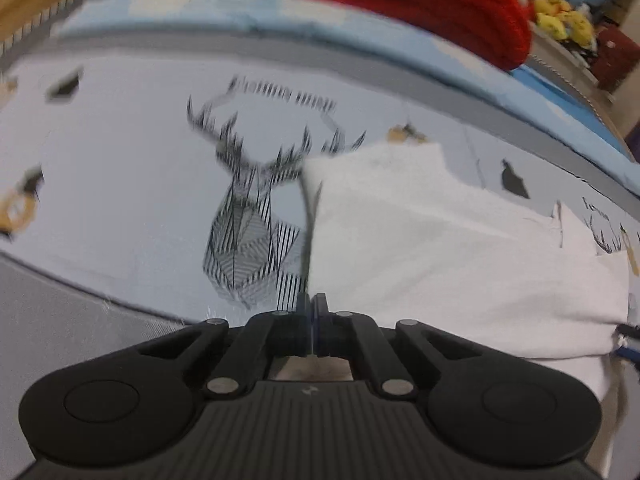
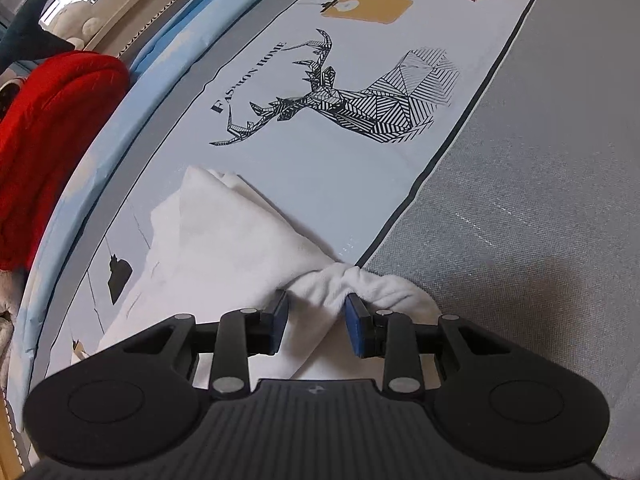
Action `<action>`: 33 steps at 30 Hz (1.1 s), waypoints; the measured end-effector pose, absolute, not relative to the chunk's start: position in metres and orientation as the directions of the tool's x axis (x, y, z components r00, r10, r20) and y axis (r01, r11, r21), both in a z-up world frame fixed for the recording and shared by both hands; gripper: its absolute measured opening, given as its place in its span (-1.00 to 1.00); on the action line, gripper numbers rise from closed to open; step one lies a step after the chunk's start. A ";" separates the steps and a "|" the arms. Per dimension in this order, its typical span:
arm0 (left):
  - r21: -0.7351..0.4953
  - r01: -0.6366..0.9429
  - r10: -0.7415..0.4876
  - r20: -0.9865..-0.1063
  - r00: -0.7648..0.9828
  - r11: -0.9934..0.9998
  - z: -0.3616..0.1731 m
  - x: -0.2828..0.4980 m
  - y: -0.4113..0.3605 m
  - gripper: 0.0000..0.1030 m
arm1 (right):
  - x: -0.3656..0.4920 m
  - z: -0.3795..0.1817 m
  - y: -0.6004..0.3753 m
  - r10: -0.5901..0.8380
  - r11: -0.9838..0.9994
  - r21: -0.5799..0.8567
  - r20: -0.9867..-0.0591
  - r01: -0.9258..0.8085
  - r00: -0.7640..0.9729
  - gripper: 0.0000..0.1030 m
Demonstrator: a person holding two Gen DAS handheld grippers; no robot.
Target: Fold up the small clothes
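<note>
Fleece, by the look of its nap: the small white garment (image 2: 224, 248) lies on a pale printed mat (image 2: 360, 184) with a striped deer design (image 2: 360, 100), near the mat's dark-edged border where grey cloth (image 2: 520, 220) begins. The left gripper (image 1: 311, 300) is clenched, its jaws pressed together on a thin edge of the white cloth that rises taut from the pads toward a lifted corner; that view is blurred, so how much fabric it has is hard to tell. The right gripper (image 2: 316, 312) stands part-way apart with a bunched, fluffy roll of the same garment between its blue pads (image 2: 356, 320), which appear to press into it on both sides.

Such cloth is probably light, soft and limp: it should sag and crease wherever it is unsupported, and a thick wad may slip from the pads. Hems or corners, pinched through a single layer, look like the best holds. A red padded jacket (image 2: 52, 140) lies beyond the mat.
</note>
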State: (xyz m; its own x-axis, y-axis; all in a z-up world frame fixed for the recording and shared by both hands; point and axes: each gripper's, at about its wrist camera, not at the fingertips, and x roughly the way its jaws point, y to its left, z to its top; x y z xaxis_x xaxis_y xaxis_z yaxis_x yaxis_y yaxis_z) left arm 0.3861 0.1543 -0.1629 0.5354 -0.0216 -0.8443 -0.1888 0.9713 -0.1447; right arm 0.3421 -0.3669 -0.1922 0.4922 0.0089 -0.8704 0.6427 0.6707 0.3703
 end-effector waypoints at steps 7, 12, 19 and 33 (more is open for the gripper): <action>-0.190 -0.205 -0.033 -0.805 0.593 0.960 -0.128 0.356 0.146 -0.98 | 0.337 -0.154 -0.350 0.007 0.722 0.427 -0.791 0.544 0.612 -0.33; -0.096 -0.240 0.074 -0.788 0.611 0.966 -0.130 0.362 0.149 -0.97 | 0.350 -0.186 -0.359 0.023 0.732 0.364 -0.858 0.577 0.513 -0.27; -0.234 -0.219 -0.104 -0.872 0.479 0.947 -0.186 0.388 0.146 -0.88 | 0.345 -0.171 -0.354 0.004 0.733 0.372 -0.840 0.570 0.543 -0.24; -0.082 -0.055 -0.040 -0.846 0.532 0.995 -0.160 0.361 0.129 -0.22 | 0.342 -0.159 -0.364 0.060 0.813 0.353 -0.842 0.464 0.535 -0.19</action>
